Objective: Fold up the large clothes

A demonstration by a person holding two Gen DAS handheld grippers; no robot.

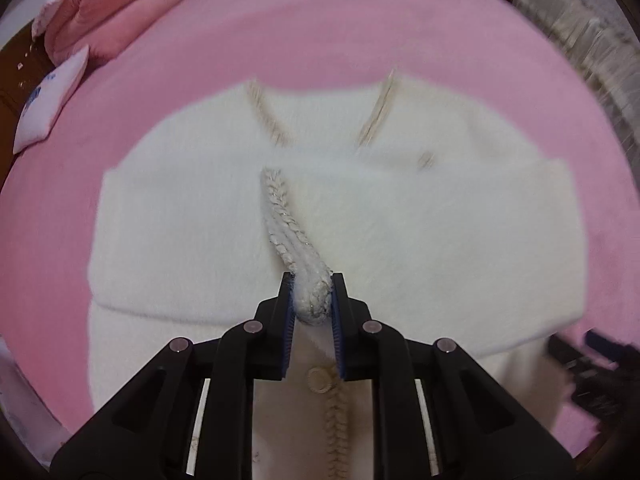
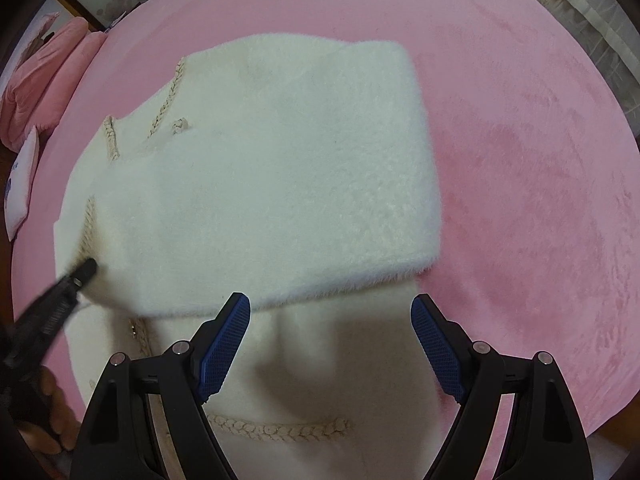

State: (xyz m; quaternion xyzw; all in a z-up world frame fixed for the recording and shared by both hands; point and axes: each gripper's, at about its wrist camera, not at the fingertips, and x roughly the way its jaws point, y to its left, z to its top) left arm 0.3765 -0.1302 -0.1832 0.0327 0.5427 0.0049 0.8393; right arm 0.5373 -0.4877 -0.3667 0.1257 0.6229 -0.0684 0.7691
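A fluffy white cardigan [image 1: 400, 232] with beige braided trim lies on the pink bed cover [image 1: 320, 32], its sleeves folded across the body. My left gripper [image 1: 313, 280] is shut on a braided cuff edge [image 1: 296, 240] of the left sleeve, over the cardigan's middle. A round button [image 1: 319, 378] and front braid show below it. In the right wrist view the cardigan [image 2: 280, 184] fills the centre. My right gripper [image 2: 331, 312] is open and empty just above the right sleeve's lower edge. The left gripper [image 2: 86, 268] shows at the left, blurred.
Pink pillows [image 1: 116, 12] and a small white cushion [image 1: 52, 100] lie at the far left of the bed. A pale ruffled curtain [image 1: 580, 40] is at the far right. Pink bed cover [image 2: 520, 200] spreads right of the cardigan.
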